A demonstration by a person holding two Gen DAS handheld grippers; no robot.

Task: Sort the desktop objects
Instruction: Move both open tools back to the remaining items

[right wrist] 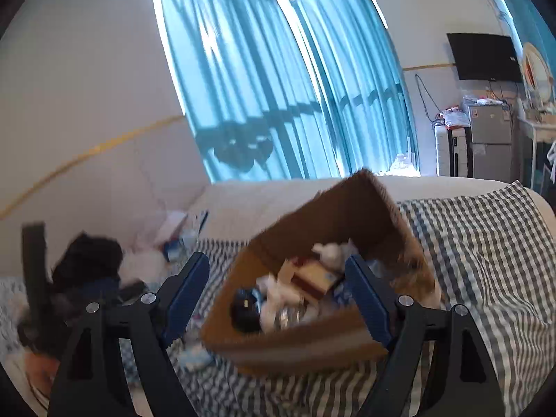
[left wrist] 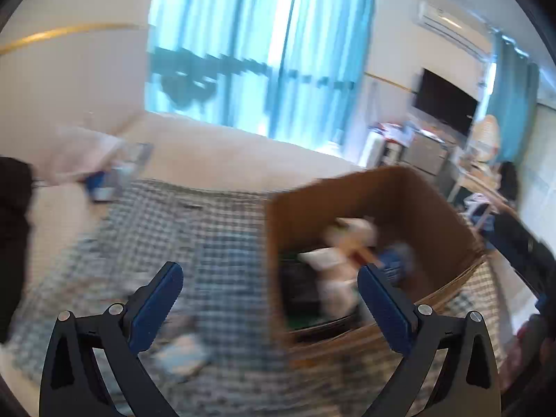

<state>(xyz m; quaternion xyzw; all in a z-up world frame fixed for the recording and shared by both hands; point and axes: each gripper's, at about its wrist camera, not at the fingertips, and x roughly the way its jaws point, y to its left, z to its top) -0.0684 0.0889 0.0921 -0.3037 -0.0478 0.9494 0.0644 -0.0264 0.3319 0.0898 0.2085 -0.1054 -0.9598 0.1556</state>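
Note:
An open brown cardboard box (left wrist: 417,215) stands on the checked cloth, holding several mixed items: white wrapped things (left wrist: 333,267) and a blue one (left wrist: 396,260). My left gripper (left wrist: 269,271) hangs open in front of the box's near left corner, with nothing between its blue pads. In the right wrist view the same box (right wrist: 365,215) shows a dark round item (right wrist: 245,309) and a small brown carton (right wrist: 312,276) inside. My right gripper (right wrist: 277,259) is open before the box, gripping nothing. A small pale blue-white item (right wrist: 196,354) lies on the cloth left of the box.
The checked cloth (right wrist: 486,243) covers a bed. A black bag (right wrist: 87,260) and a dark upright bar (right wrist: 34,271) sit at the left. A clear plastic bag with blue items (left wrist: 100,173) lies at the far left. Both views are motion-blurred.

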